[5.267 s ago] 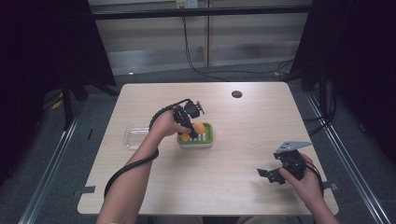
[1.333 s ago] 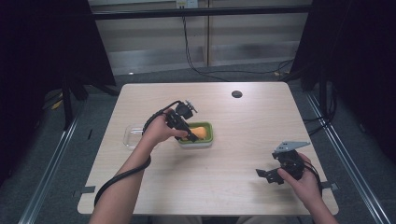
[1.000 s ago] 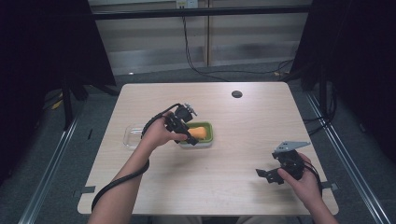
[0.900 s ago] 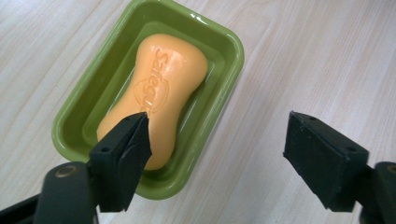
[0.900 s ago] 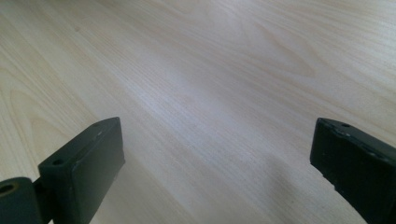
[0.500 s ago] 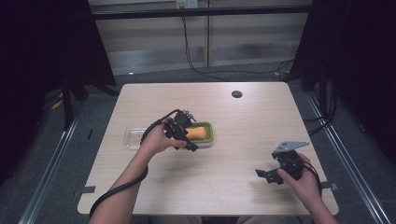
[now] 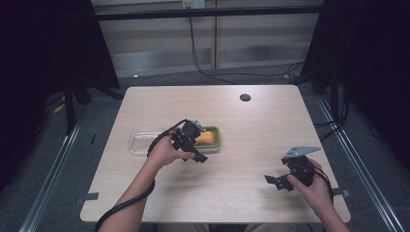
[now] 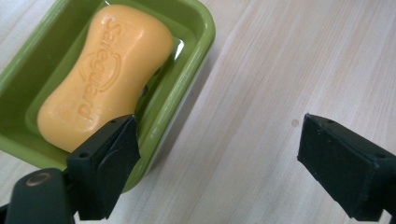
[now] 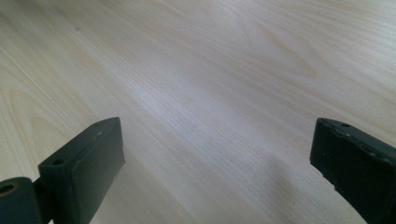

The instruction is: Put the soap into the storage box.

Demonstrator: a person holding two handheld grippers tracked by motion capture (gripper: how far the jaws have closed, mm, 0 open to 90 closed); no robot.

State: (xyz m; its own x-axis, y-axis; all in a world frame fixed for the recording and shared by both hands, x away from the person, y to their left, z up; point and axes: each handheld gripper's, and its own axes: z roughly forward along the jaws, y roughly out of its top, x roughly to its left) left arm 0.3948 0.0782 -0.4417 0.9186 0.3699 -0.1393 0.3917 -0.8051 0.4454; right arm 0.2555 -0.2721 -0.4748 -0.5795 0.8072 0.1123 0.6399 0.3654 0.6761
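From the high view I see my left tool (image 7: 196, 152) held at the near edge of the green soap dish (image 7: 216, 132), which sits a little left of the middle of the table (image 7: 251, 121). An orange soap bar (image 7: 205, 139) lies inside the dish. Just to the left of the dish, and seemingly touching it, is a clear plastic tray (image 7: 138, 142); from above I cannot tell whether anything is in it. My right tool (image 7: 278, 181) is well apart from all this, low over bare wood near the front right corner, with its grey three-cornered plate (image 7: 300, 151) on top. A small dark round hole (image 7: 245, 97) sits in the table toward the far edge.

The left gripper view gives me what the high view cannot: the soap bar (image 8: 102, 74) is a waisted orange cake with "Safeguard" embossed on its face, lying along the green soap dish (image 8: 196, 51). My left tool (image 8: 233, 163) has its jaws spread wide and pinches nothing; one jaw overlaps the dish's rim at the end of the bar, the other is over bare table beside the dish. I cannot tell whether that jaw touches the rim.

The right gripper view shows my right tool (image 9: 219, 163) likewise spread wide, empty, above pale wood grain.
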